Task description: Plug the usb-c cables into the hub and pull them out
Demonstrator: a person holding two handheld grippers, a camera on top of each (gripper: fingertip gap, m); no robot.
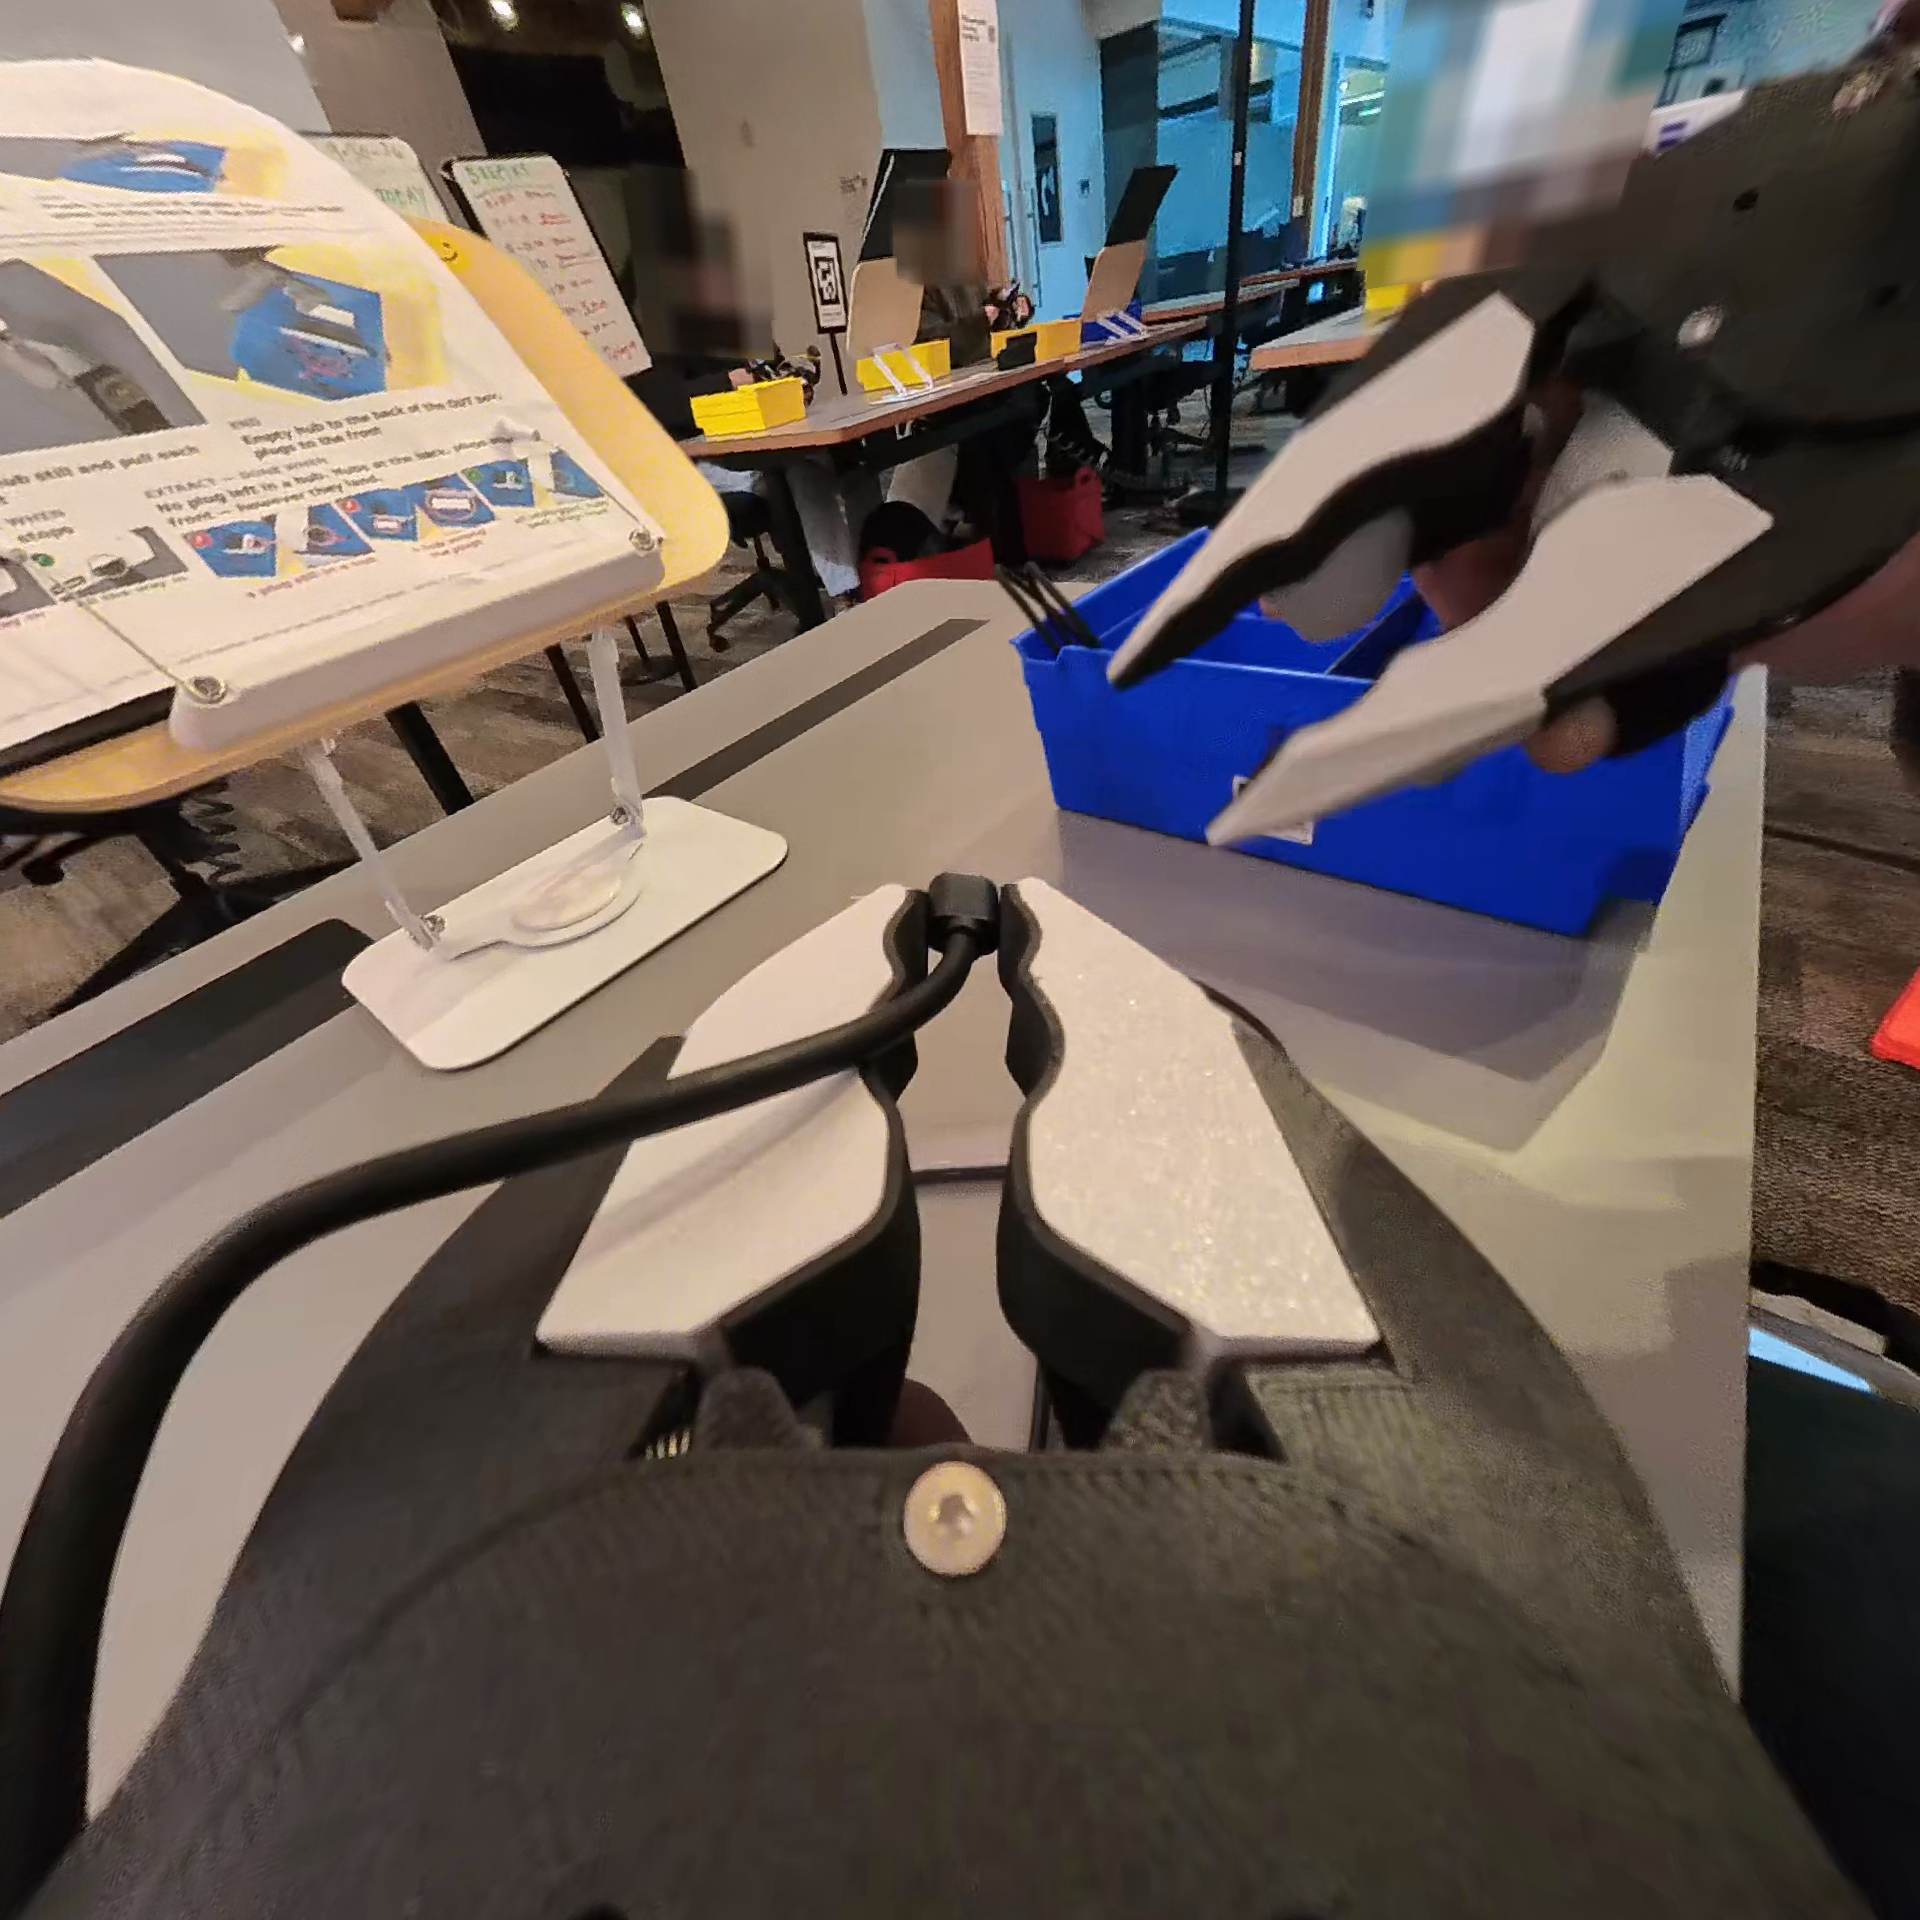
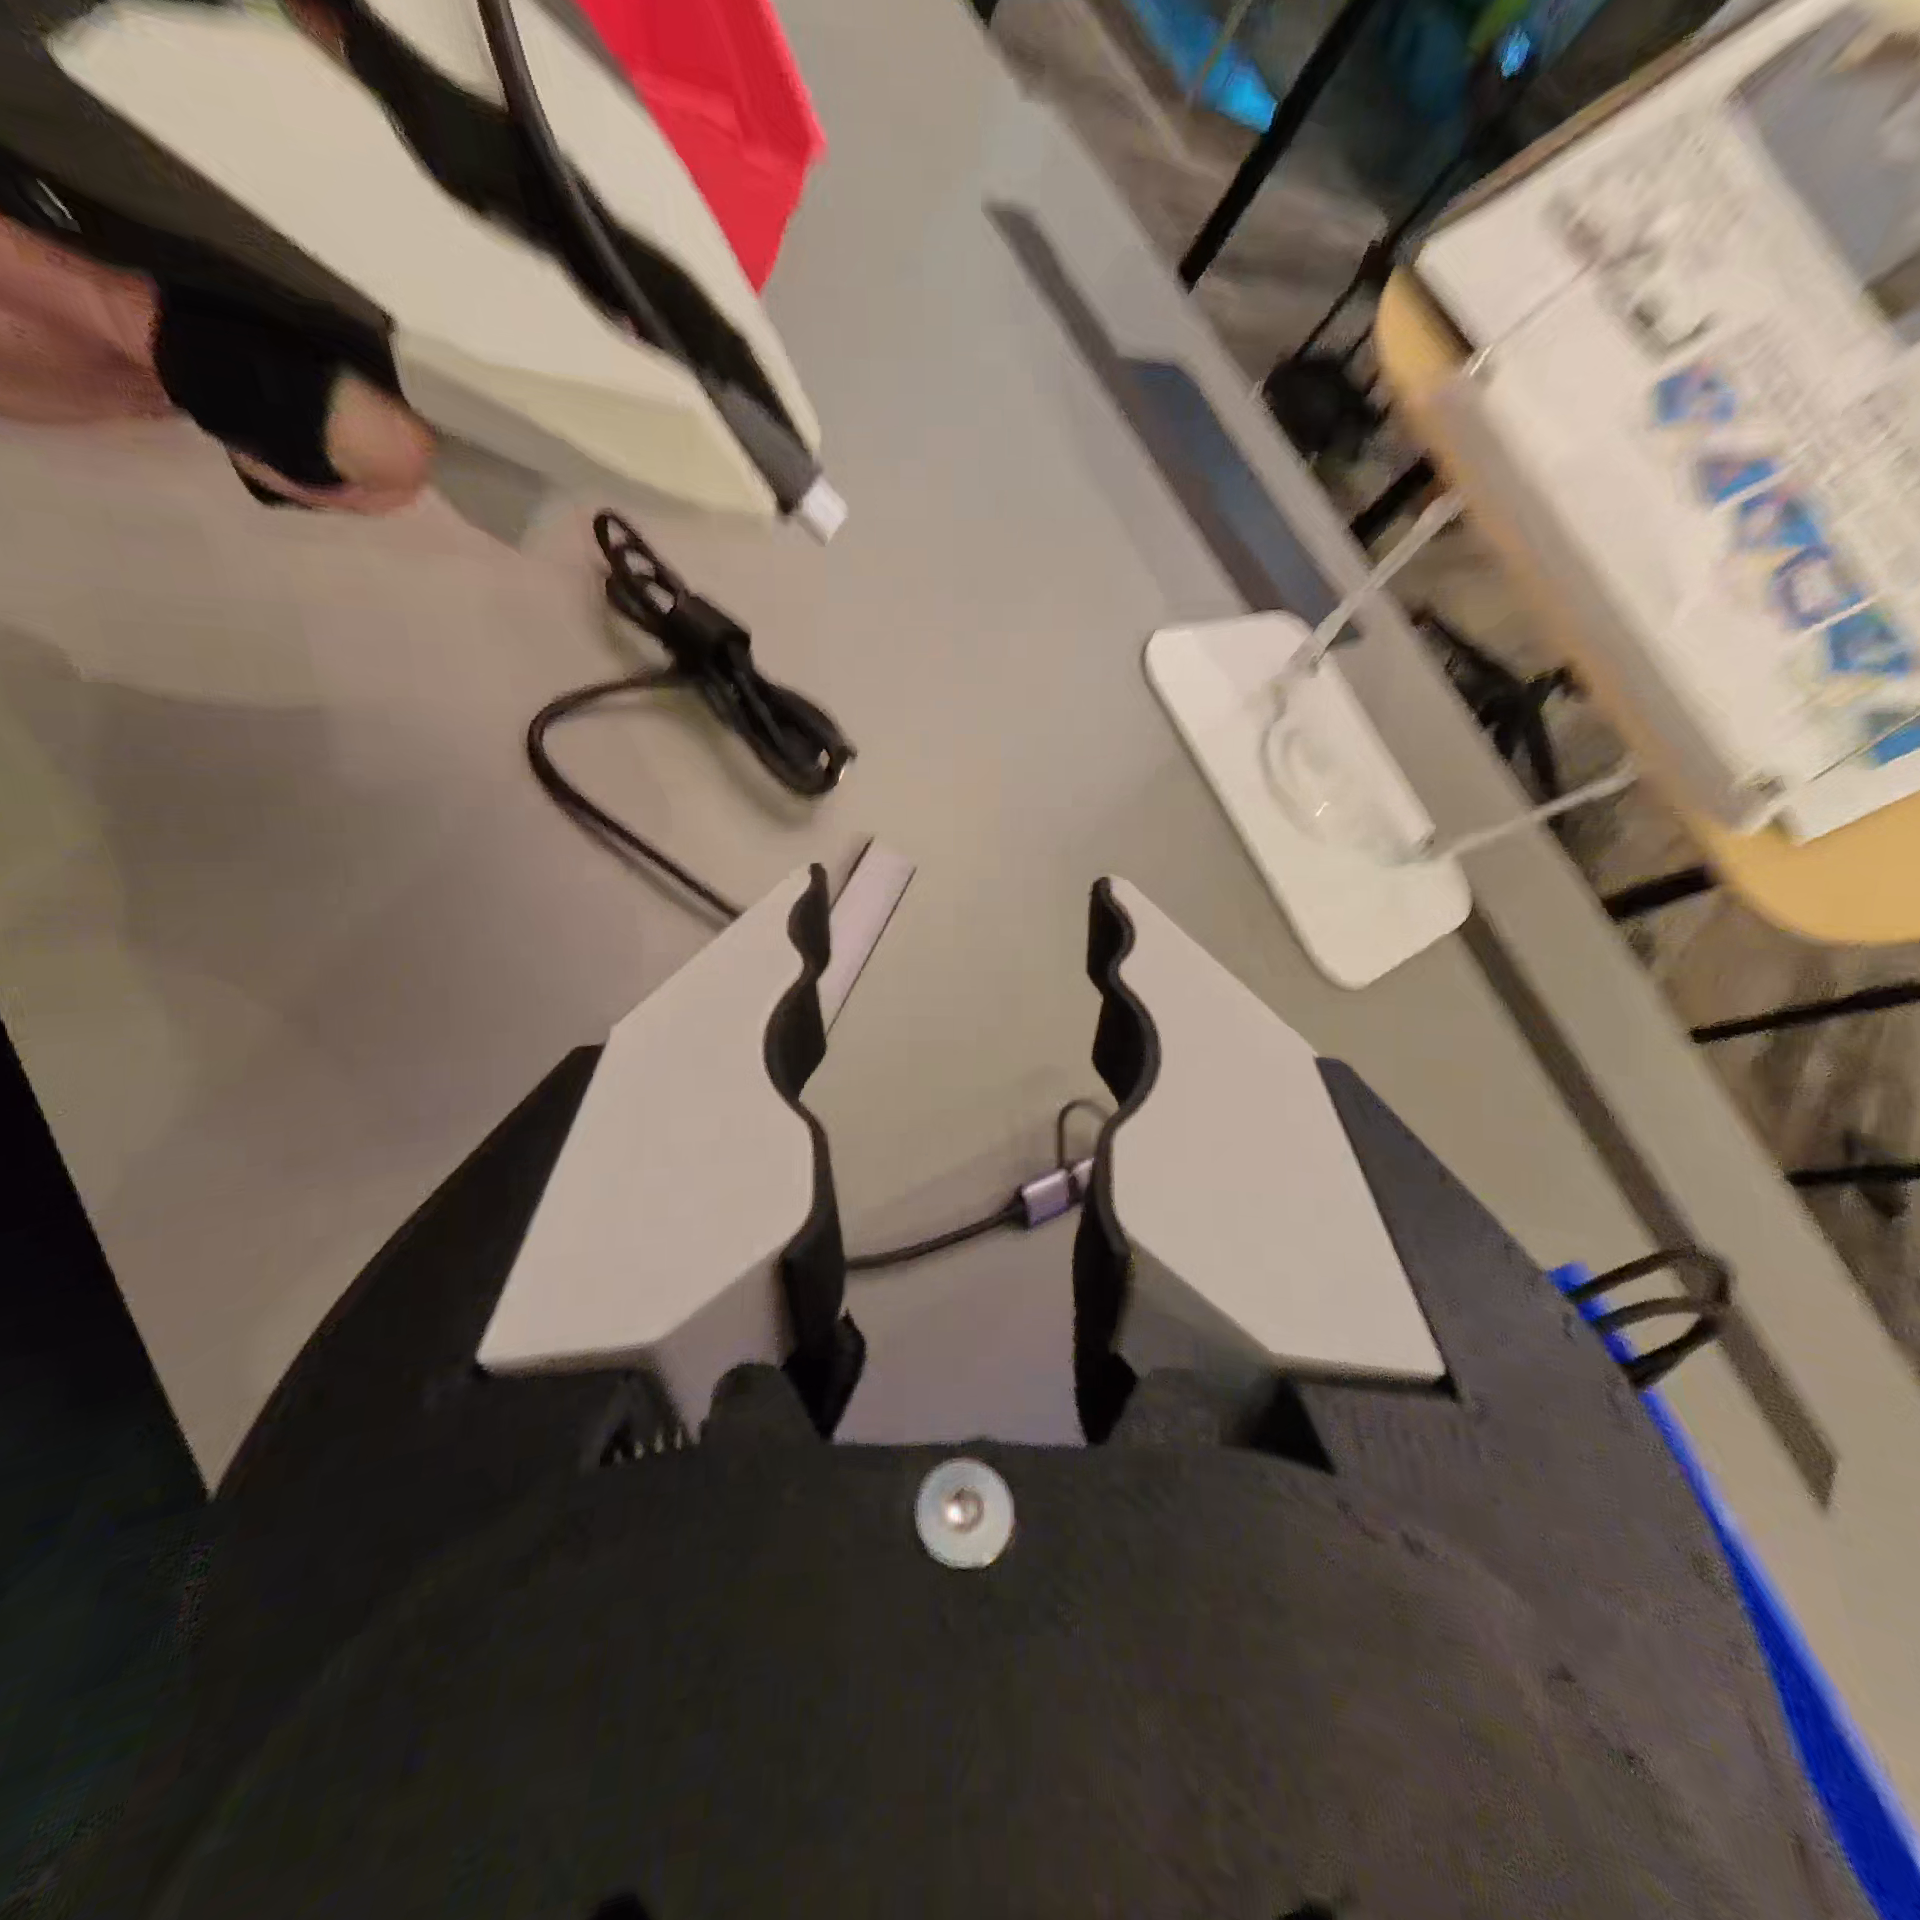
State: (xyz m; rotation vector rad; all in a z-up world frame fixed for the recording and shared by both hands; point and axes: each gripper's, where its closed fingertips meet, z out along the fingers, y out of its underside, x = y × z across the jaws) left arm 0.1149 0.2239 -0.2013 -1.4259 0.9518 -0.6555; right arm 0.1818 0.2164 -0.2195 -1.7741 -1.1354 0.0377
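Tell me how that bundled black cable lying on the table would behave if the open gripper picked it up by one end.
The bundled cable would probably hang floppy: it is thin and already curves in a loose loop on the grey table. The tied coil should stay together while the free tail dangles. It looks light, so the right gripper could likely lift it easily.

Out of my sight — hub (image 2: 871, 928) mostly behind my right gripper's (image 2: 956, 894) finger; blue bin (image 2: 1766, 1621) cut off at the frame edge; instruction sheet (image 2: 1704, 499) blurred.
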